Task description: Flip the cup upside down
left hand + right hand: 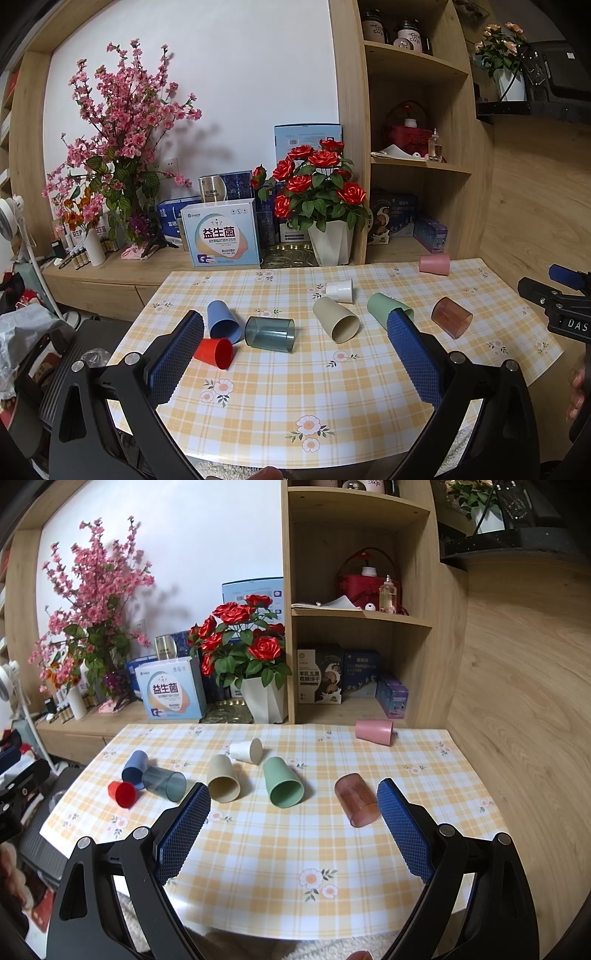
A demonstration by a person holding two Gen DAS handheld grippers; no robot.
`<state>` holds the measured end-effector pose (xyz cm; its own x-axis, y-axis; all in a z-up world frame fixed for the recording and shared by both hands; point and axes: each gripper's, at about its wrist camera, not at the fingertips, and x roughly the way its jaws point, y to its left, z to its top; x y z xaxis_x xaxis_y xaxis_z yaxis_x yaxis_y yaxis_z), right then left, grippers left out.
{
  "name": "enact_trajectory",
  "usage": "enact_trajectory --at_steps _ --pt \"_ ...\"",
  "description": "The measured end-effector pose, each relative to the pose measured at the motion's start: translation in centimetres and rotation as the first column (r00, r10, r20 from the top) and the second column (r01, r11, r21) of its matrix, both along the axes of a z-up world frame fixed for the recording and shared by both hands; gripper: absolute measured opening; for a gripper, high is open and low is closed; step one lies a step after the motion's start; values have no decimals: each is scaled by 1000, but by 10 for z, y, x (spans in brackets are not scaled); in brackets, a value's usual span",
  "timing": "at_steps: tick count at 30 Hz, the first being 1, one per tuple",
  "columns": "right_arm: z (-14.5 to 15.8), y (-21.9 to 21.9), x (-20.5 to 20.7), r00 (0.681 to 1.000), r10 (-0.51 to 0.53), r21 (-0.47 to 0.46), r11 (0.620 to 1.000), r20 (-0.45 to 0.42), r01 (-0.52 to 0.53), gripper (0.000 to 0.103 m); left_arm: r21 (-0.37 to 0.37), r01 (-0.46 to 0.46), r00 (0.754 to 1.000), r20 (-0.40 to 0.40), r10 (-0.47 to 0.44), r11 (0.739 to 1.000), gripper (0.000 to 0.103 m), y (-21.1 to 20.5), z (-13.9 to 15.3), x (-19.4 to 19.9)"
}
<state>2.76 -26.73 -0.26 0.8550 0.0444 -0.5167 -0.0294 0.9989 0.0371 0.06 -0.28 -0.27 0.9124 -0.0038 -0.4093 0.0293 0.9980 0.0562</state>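
two grippers, left [295, 330] and right [293, 801], jaws wide, empty; box [223, 236] labelled "益生菌"

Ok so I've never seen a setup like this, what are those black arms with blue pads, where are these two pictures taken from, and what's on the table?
Those are two hand-held grippers, no robot; a person holds one in each hand. Each picture comes from a camera on a gripper, looking along its two blue-padded fingers: the left gripper and the right gripper. Both are open and hold nothing. On the checked tablecloth eight cups lie on their sides: red cup, blue cup, grey clear cup, beige cup, white cup, green cup, brown clear cup and pink cup. None stands upside down yet.
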Motion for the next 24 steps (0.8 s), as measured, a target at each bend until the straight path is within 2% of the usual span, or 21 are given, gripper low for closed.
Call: enact_trajectory --at_steps 24 --pt "-1 1 1 1000 -1 0 1000 -2 1 89 -1 1 1000 -3 -1 1000 97 1 0 1"
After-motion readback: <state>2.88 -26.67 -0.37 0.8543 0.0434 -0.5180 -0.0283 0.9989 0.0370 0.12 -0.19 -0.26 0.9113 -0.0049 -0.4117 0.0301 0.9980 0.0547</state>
